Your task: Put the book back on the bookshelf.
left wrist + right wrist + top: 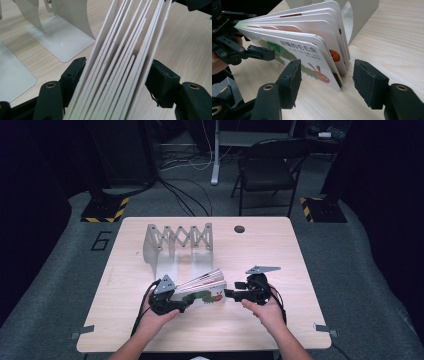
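Board book (202,292) stands upright on its bottom edge on the bench (280,250), just in front of the white folding book rack (177,240). Left gripper (186,304) has its jaws clamped on the book's spine end; in the left gripper view the pads press both covers (107,75), pages fanning out beyond. Probably a steadying hold, keeps the book upright w/o tipping. Right gripper (229,293) sits at the book's free end, caterpillar cover facing the person. Its jaws are apart: in the right gripper view one pad (292,75) is in front of the cover, the other (368,80) behind the back pages, neither touching. Likely lining up to pinch that end so both hands can carry the book to a rack slot.
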A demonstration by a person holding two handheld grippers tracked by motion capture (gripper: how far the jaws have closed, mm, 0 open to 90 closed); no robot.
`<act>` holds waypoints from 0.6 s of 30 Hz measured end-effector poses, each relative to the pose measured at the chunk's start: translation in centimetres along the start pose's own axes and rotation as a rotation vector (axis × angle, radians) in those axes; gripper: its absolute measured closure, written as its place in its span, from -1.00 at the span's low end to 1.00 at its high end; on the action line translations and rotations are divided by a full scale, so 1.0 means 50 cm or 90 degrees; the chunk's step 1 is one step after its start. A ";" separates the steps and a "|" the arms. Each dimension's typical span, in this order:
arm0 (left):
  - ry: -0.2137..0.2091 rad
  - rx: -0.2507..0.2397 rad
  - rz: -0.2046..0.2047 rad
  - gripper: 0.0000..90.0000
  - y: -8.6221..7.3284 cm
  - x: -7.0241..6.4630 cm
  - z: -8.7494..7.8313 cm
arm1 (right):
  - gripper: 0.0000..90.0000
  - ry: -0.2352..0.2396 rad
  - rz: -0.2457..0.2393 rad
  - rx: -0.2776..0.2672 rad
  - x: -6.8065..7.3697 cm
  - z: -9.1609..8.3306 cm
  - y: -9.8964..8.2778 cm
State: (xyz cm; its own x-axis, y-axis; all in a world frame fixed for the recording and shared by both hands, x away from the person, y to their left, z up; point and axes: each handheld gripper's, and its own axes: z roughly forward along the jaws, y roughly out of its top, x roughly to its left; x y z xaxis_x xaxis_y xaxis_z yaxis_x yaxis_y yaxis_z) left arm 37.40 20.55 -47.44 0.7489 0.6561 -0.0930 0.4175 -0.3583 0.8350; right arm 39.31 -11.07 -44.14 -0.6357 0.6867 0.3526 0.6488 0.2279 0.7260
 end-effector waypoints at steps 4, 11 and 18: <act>-0.010 -0.001 -0.009 -0.16 0.000 0.002 0.000 | -0.12 -0.002 0.004 -0.001 -0.002 -0.002 -0.001; -0.031 -0.002 -0.008 0.08 -0.001 0.001 0.000 | -0.12 -0.004 0.008 0.002 -0.002 -0.002 -0.003; -0.028 -0.001 0.003 0.26 -0.002 -0.009 -0.004 | -0.11 0.000 -0.003 0.004 -0.002 0.000 -0.003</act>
State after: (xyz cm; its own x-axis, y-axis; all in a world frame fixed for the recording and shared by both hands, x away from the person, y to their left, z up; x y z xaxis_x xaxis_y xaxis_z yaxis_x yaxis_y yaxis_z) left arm 36.93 20.39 -47.37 0.7729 0.6244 -0.1127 0.4127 -0.3599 0.8367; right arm 39.27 -11.17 -44.31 -0.6383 0.6861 0.3490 0.6489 0.2356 0.7235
